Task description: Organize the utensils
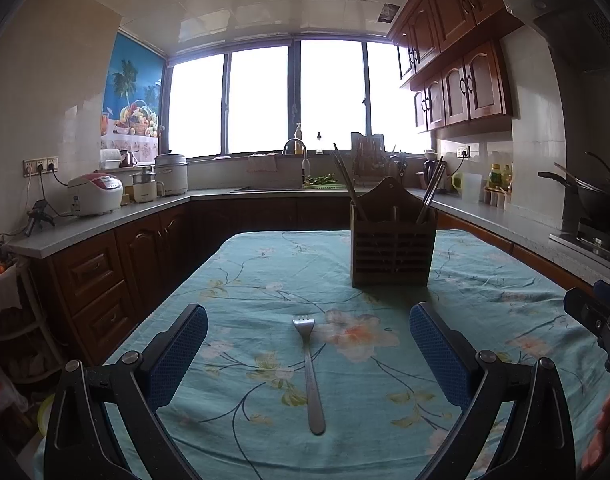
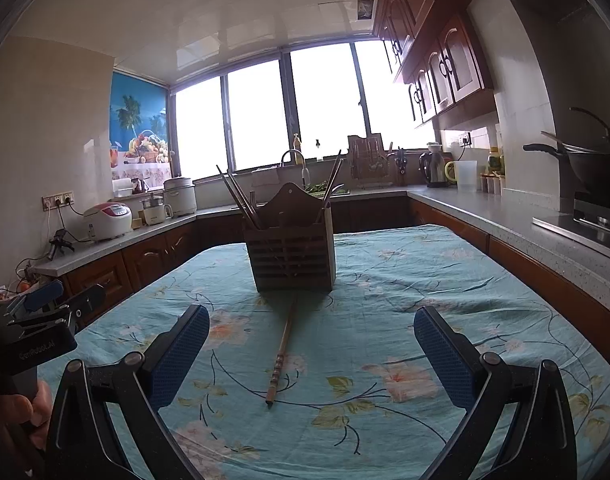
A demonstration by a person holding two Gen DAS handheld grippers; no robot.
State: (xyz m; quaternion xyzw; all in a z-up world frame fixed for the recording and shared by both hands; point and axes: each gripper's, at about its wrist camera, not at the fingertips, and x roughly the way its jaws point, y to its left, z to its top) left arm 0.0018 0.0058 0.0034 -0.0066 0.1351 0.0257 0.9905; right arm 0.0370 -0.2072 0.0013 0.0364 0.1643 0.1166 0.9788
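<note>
A metal fork [image 1: 309,372] lies flat on the teal floral tablecloth [image 1: 265,280], tines pointing away, between the fingers of my open left gripper [image 1: 309,344]. A brown slatted utensil holder [image 1: 392,240] stands behind it with chopsticks [image 1: 347,180] in it. In the right wrist view a wooden chopstick [image 2: 281,354] lies on the cloth [image 2: 425,272] in front of the holder [image 2: 292,248], between the fingers of my open right gripper [image 2: 311,346]. Both grippers are empty and above the table.
Grey counters [image 1: 105,220] with wooden cabinets run around the table. Rice cookers [image 1: 95,194] stand on the left. A wok [image 2: 593,168] sits on the stove on the right. The sink [image 1: 265,189] is under the window. The other gripper [image 1: 597,316] shows at the right edge.
</note>
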